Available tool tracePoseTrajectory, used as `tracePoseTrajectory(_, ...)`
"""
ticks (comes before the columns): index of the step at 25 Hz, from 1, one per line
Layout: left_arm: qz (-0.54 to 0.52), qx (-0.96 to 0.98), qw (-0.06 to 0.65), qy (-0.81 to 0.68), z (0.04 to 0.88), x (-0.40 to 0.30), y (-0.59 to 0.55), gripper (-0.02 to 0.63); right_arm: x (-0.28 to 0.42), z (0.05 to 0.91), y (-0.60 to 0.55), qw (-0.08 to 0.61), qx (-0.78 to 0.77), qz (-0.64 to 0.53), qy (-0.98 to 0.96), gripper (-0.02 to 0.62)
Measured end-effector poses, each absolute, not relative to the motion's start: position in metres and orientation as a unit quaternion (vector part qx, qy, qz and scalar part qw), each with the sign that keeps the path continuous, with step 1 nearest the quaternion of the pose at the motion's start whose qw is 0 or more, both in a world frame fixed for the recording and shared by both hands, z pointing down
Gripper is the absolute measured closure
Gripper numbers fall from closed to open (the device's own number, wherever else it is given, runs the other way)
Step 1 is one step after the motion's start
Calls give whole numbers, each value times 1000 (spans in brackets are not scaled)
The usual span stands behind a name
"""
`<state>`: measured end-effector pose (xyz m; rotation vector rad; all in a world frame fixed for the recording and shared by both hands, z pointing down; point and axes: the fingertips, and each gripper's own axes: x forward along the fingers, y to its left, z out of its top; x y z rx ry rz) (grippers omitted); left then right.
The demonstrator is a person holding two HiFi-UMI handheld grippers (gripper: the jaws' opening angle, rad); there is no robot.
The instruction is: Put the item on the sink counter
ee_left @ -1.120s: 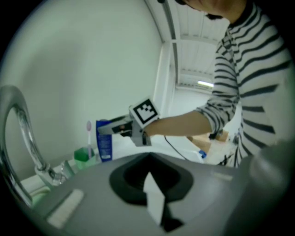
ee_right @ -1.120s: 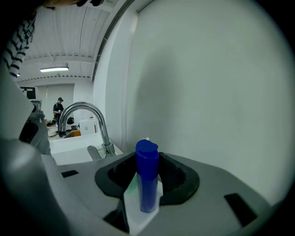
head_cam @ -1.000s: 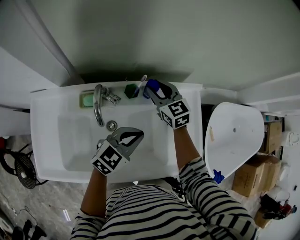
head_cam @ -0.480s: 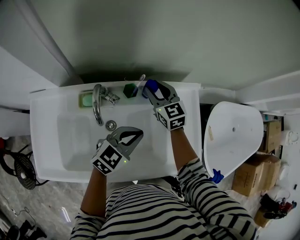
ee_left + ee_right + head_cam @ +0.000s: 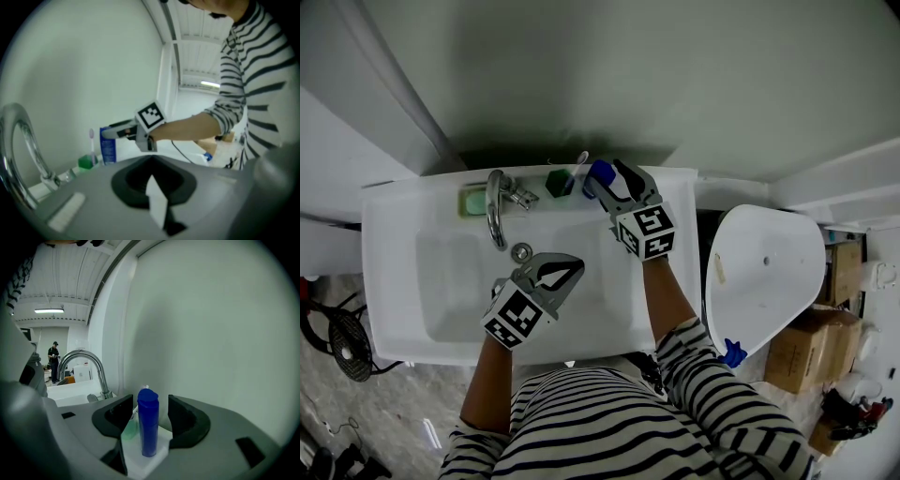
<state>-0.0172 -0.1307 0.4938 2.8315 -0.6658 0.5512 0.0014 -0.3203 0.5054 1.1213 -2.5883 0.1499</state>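
A blue bottle (image 5: 600,172) (image 5: 148,423) stands upright on the back ledge of the white sink counter (image 5: 675,220), right of the tap. My right gripper (image 5: 606,181) (image 5: 151,416) is around it, jaws opening, with a gap between each pad and the bottle. My left gripper (image 5: 569,268) (image 5: 152,180) hovers over the basin, shut and empty. The left gripper view also shows the bottle (image 5: 108,145) with the right gripper (image 5: 111,132) beside it.
A chrome tap (image 5: 496,211) (image 5: 82,364) arches over the basin, with a drain (image 5: 521,251) below it. A green soap bar (image 5: 473,200) lies left of the tap. A green cup (image 5: 558,181) with a toothbrush (image 5: 92,140) stands next to the bottle. A white toilet (image 5: 764,281) is at the right.
The right gripper has shifted slightly left along the back ledge, and its jaws now stand apart from the blue bottle. The left gripper has stayed put over the basin.
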Motion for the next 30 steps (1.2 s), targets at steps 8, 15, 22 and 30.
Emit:
tracePoseTrajectory(8, 185, 950, 76, -240, 484, -21, -135, 600, 11, 488, -301, 141, 403, 55, -903, 367)
tracePoseTrajectory(15, 169, 949, 74, -256, 473, -22, -135, 600, 14, 476, -266, 122, 407, 68, -902, 367)
tracePoseTrajectory(22, 141, 948, 73, -276, 455, -30, -131, 600, 9, 461, -227, 107, 400, 79, -907, 367)
tracePoseTrajectory(30, 120, 949, 66, -284, 439, -38, -120, 600, 0, 434, -191, 91, 388, 59, -915, 407)
